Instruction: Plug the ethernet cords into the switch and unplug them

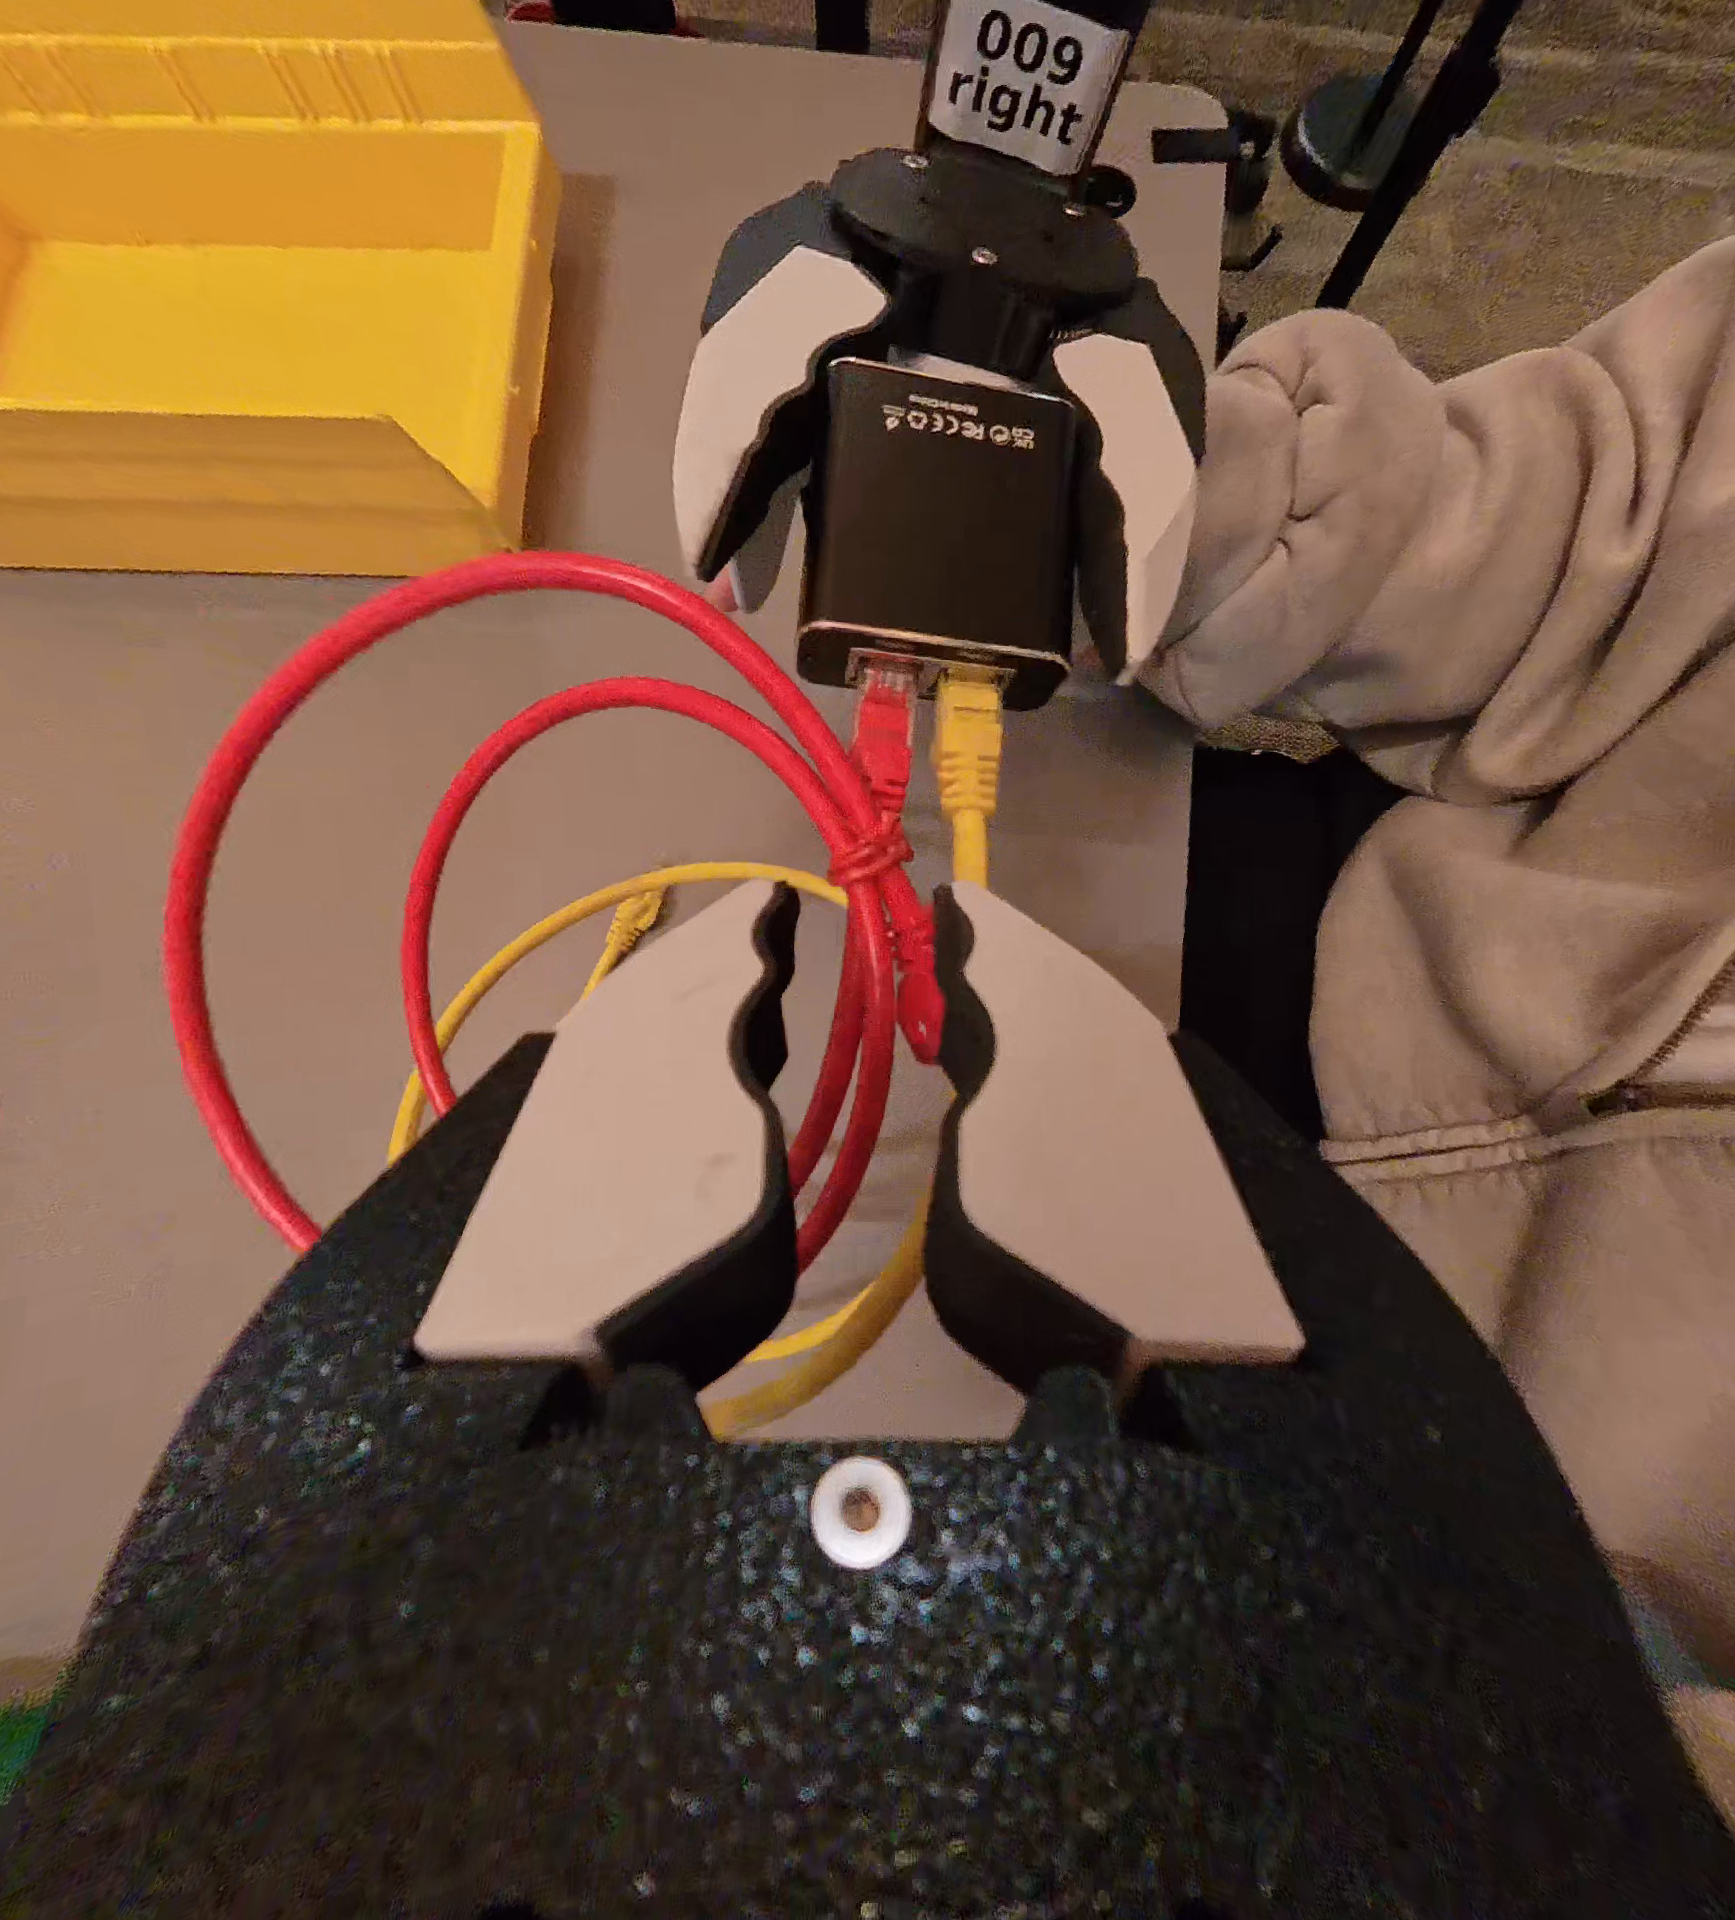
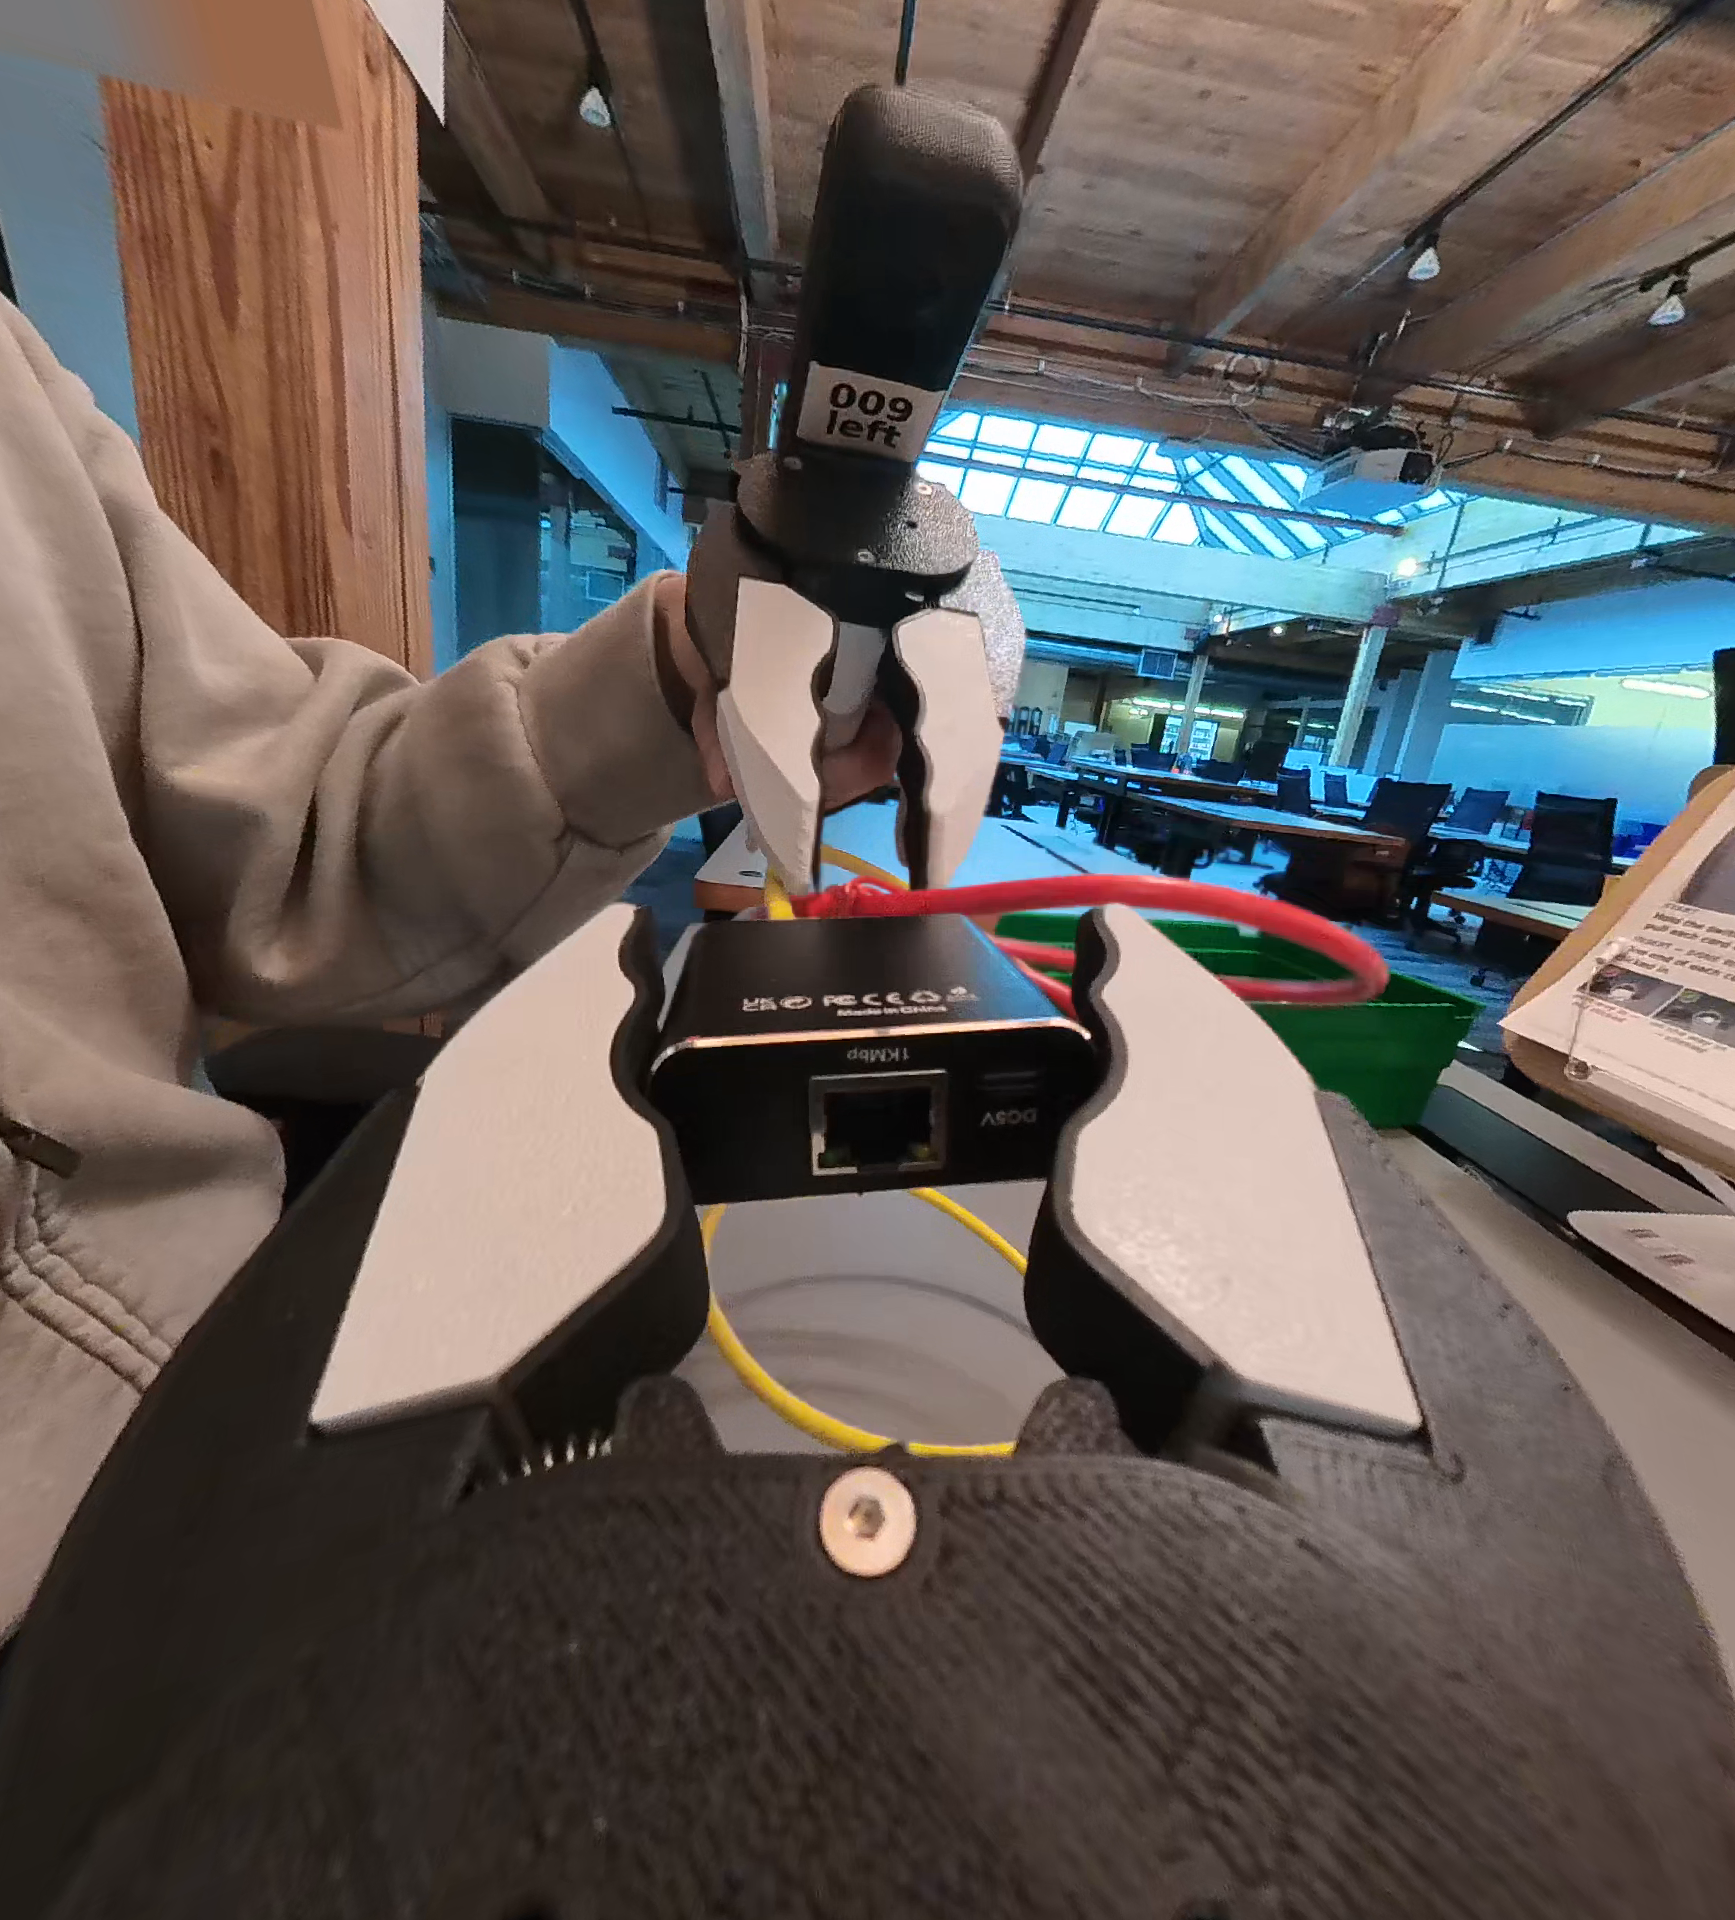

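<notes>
Switch [image 1: 936, 520]: small, rigid, light black box, clamped by its sides in your right gripper [image 2: 868, 1049] above the table [image 1: 63, 935], red cord [image 1: 884, 727] and yellow cord [image 1: 969, 758] plugged in; your left gripper [image 1: 863, 904], jaws narrowly parted around the springy red cord, should likely take a stiff plug.

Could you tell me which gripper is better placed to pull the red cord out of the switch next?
Left, probably: the left gripper is open right behind the red cord, while the right gripper is clamping the switch.
</notes>
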A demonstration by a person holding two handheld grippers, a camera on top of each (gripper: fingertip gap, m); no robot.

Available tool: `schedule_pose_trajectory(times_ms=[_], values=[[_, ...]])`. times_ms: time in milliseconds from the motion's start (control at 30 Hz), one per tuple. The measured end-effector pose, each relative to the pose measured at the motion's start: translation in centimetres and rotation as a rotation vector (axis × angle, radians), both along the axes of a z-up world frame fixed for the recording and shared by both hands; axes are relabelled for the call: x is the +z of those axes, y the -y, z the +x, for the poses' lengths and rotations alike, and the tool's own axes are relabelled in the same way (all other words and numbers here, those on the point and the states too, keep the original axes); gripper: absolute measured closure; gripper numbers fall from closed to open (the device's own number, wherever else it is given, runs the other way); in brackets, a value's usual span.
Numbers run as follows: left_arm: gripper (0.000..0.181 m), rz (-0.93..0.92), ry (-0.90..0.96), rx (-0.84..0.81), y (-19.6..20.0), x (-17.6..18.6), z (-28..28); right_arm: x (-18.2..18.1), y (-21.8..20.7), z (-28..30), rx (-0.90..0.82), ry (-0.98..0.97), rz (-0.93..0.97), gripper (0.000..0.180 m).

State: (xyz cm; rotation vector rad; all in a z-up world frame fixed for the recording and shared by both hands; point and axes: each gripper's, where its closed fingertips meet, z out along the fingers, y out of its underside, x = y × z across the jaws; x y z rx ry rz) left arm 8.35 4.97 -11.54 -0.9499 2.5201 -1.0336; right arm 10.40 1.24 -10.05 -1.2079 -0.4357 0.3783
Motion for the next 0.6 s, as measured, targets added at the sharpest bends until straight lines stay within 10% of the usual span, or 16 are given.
schedule_pose_trajectory(times_ms=[600], values=[[0.168, 0.064, -0.002, 0.013, 0.4, -3.2, 1.0, -0.5, -0.4, -0.1, -0.021, 0.031, -0.032, 0.102]])
